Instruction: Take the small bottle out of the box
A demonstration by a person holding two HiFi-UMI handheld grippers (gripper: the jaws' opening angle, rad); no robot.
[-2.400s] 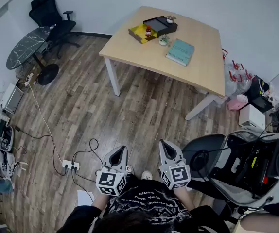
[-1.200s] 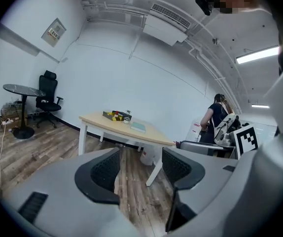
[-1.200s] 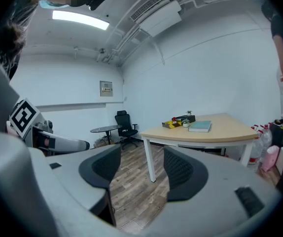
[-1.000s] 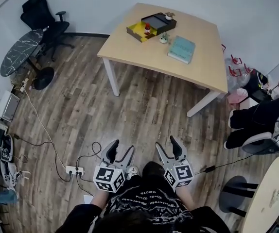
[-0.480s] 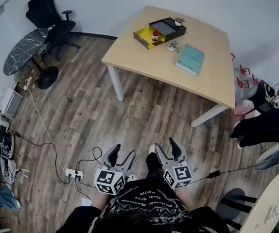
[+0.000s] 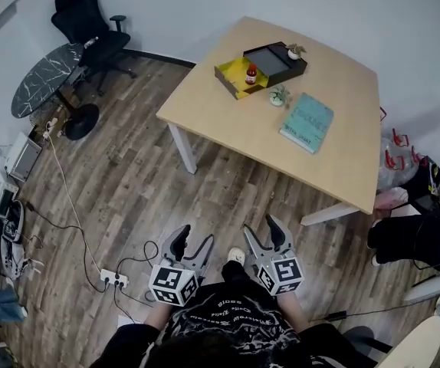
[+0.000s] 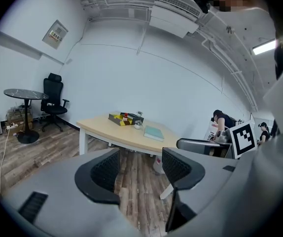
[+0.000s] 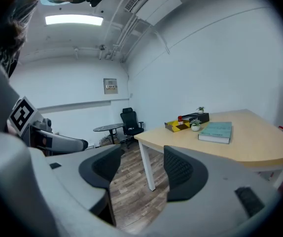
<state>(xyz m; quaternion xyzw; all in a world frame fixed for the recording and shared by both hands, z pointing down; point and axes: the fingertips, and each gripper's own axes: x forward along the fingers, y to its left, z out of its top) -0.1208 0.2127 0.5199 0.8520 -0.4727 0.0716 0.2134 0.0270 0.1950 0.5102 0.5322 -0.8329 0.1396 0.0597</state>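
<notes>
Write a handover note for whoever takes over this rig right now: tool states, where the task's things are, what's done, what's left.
Left tool: open, empty, held low over the floor.
Right tool: open, empty, beside it.
Small bottle: upright in the yellow box on the table, well away from both tools.
Done: nothing yet.
Left: walk to the table, grip the bottle, lift it out.
</notes>
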